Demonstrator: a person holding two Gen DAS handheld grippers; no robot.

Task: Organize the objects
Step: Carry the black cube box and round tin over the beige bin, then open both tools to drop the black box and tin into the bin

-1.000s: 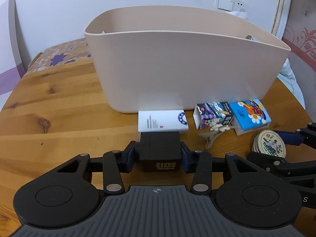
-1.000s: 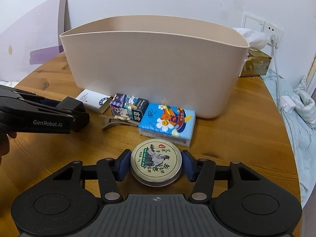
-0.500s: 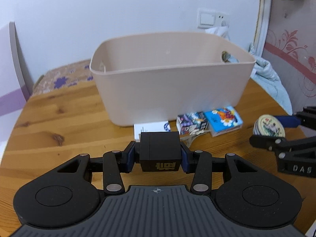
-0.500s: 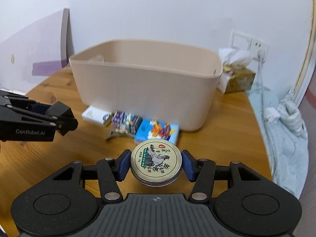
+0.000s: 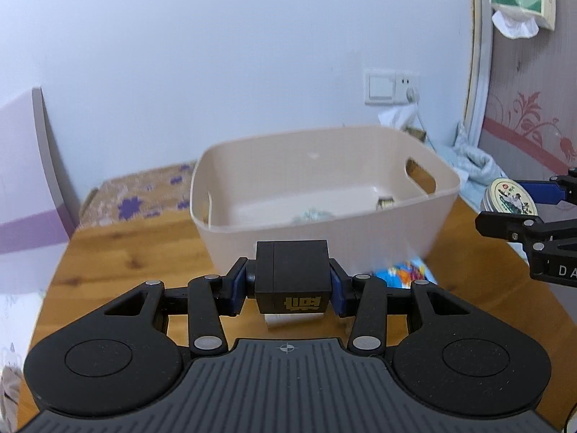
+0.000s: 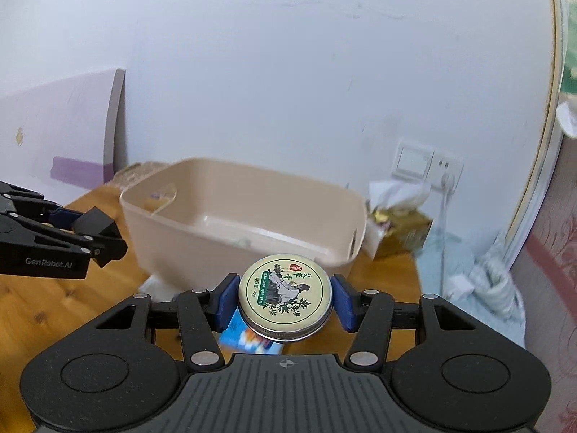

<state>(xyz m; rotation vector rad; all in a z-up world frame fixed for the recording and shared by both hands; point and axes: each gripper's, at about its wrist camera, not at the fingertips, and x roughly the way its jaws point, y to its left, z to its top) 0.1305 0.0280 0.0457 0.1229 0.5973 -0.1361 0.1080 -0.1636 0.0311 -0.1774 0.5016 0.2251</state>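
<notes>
My left gripper (image 5: pixel 291 281) is shut on a black box (image 5: pixel 292 274) with gold lettering, held in the air in front of the beige bin (image 5: pixel 324 231). My right gripper (image 6: pixel 285 299) is shut on a round tin (image 6: pixel 285 297) with a cream printed lid, also lifted before the bin (image 6: pixel 252 238). Each gripper shows in the other's view: the tin (image 5: pixel 510 200) at the right edge, the black box (image 6: pixel 97 225) at the left. The bin holds a few small items on its floor. A blue tissue pack (image 5: pixel 405 270) and a white box (image 5: pixel 288 319) lie on the table below, mostly hidden.
The round wooden table (image 5: pixel 126 252) carries the bin. A gold tissue box (image 6: pixel 400 231) stands behind the bin near a wall socket (image 6: pixel 427 166). Light blue bedding (image 6: pixel 479 288) lies to the right. A floral-covered surface (image 5: pixel 144 195) sits at the far left.
Both grippers have risen with their loads, from table level to above the bin's rim, so the bin's inside now shows. The items on the table have dropped low in view.
</notes>
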